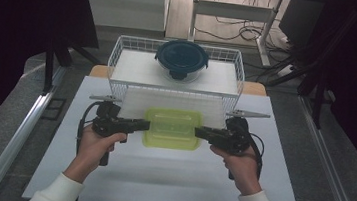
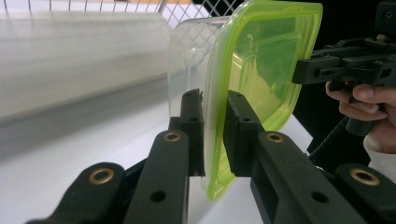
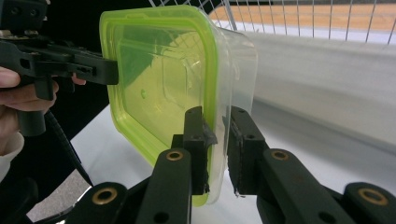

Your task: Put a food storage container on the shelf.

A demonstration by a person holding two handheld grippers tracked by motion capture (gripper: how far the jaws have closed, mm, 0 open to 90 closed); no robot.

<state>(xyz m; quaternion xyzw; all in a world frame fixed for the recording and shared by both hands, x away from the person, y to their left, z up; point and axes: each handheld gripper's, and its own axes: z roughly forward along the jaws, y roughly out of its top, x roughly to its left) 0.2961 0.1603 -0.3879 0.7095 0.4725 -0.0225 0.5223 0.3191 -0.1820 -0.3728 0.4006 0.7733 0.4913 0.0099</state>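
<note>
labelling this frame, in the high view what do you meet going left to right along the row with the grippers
black left gripper clamped on the rim → clear rectangular plastic container with yellow-green lid → black right gripper clamped on the opposite rim

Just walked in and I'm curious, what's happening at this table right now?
A person holds a claw in each hand and grips a clear container with a green lid from both ends: the left claw is clamped on its left rim, the right claw on its right rim. The container sits just in front of a white wire basket, which already holds a round container with a dark blue lid.
</note>
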